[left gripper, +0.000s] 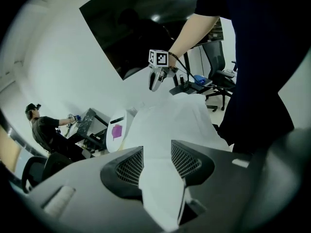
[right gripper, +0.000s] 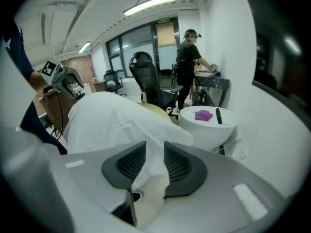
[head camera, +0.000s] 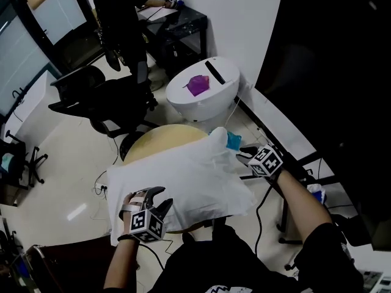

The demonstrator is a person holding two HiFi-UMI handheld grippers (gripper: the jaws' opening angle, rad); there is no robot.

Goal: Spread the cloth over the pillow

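Note:
A white cloth (head camera: 183, 182) lies draped over a bulky pillow on a round beige table (head camera: 165, 138); the pillow itself is hidden under it. My left gripper (head camera: 153, 195) is at the near left edge, shut on a fold of the cloth (left gripper: 170, 120), which fills the gap between its jaws (left gripper: 157, 161). At the far right end sits my right gripper (head camera: 244, 155). In the right gripper view its jaws (right gripper: 155, 161) stand apart with the cloth's (right gripper: 112, 120) edge lying loosely between them, so it is open.
A white round side table (head camera: 229, 93) carries a purple object (head camera: 197, 84) and a black remote (head camera: 215, 72). A black office chair (head camera: 91, 96) stands at the left and a person (head camera: 122, 17) stands at a dark desk behind. Cables run across the floor on the right.

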